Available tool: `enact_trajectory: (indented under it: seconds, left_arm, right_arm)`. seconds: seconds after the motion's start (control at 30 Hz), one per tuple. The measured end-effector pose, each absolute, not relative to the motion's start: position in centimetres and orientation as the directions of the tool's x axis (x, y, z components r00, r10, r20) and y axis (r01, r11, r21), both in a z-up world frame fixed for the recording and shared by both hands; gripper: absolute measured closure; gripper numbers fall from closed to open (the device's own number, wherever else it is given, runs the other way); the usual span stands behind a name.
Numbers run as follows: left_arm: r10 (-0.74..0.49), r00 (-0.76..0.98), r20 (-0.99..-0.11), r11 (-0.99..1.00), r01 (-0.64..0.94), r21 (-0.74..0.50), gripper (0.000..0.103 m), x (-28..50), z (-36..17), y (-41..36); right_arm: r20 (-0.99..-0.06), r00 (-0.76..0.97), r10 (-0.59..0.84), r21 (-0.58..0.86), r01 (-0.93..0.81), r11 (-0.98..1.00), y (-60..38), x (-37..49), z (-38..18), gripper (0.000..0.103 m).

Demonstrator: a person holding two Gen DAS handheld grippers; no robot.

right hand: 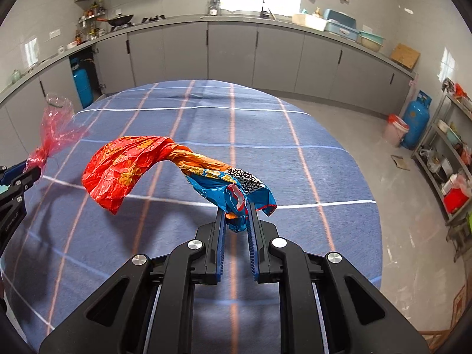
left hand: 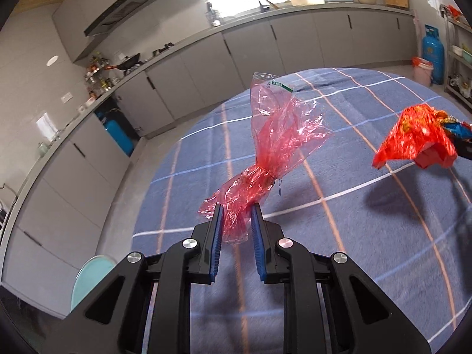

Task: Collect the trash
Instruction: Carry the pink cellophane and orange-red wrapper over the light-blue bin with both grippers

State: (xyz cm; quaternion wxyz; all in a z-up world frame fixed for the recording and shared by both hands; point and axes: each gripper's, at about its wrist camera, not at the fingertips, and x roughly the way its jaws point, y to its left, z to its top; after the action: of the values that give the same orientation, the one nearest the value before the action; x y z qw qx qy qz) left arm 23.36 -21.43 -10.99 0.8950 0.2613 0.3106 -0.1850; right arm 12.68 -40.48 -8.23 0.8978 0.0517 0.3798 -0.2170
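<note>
My left gripper [left hand: 236,211] is shut on a crumpled red see-through plastic bag [left hand: 274,144], which sticks up and away from the jaws above the table. My right gripper [right hand: 237,209] is shut on a twisted red, orange and blue snack wrapper [right hand: 126,168] that hangs out to the left over the table. The same wrapper [left hand: 413,135] shows at the right edge of the left wrist view. At the left edge of the right wrist view are the left gripper [right hand: 29,171] and its red bag [right hand: 56,129]. Both pieces are held clear of the tablecloth.
A round table with a blue checked cloth [right hand: 265,153] lies under both grippers. Grey kitchen cabinets [right hand: 230,50] run behind it. A pink bin [right hand: 395,129] and a blue gas cylinder [right hand: 416,118] stand on the floor at right, beside a metal shelf [right hand: 454,159]. A light-blue chair [left hand: 88,280] is at lower left.
</note>
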Motion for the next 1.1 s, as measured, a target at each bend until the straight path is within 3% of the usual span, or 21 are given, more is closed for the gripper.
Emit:
enact_trajectory:
  seconds: [1.1]
  left_arm:
    - [-0.075, 0.820, -0.567, 0.873, 0.329, 0.360, 0.084, 18.8, -7.5, -11.9]
  right_arm:
    - [-0.649, 0.713, -0.265, -0.122, 0.246, 0.961, -30.6, 12.7, -5.6, 0.088]
